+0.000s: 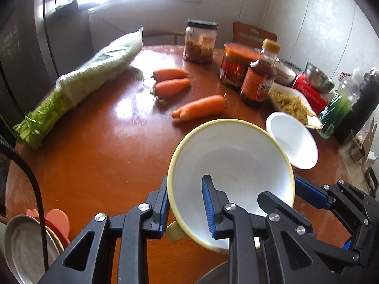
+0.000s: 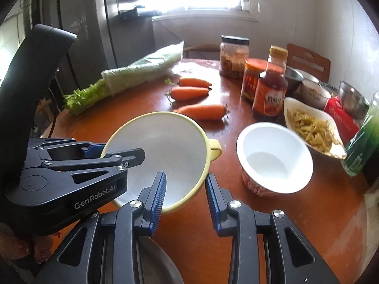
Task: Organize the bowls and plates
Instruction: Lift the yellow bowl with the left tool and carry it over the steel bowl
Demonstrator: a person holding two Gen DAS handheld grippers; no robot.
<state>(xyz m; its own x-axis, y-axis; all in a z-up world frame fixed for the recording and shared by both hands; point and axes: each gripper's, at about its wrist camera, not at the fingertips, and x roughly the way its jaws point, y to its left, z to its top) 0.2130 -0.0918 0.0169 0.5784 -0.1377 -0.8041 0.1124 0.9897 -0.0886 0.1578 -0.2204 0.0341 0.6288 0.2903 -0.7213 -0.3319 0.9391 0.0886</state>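
Observation:
A white bowl with a yellow rim and handle (image 1: 232,161) (image 2: 165,151) is tilted above the brown table. My left gripper (image 1: 187,206) (image 2: 104,152) is shut on its rim. My right gripper (image 2: 186,196) (image 1: 293,189) straddles the rim on the opposite side, with its fingers (image 2: 158,194) set apart; I cannot tell whether they press on it. A white bowl with a red pattern (image 2: 274,158) (image 1: 292,142) stands on the table just to the right, apart from both grippers.
Three carrots (image 1: 201,108), bagged celery (image 1: 78,87), jars and a sauce bottle (image 1: 258,80), a dish of food (image 2: 312,127), metal bowls (image 2: 353,99) and a green bottle (image 2: 362,142) crowd the table. A metal plate stack (image 1: 23,248) sits at the near left.

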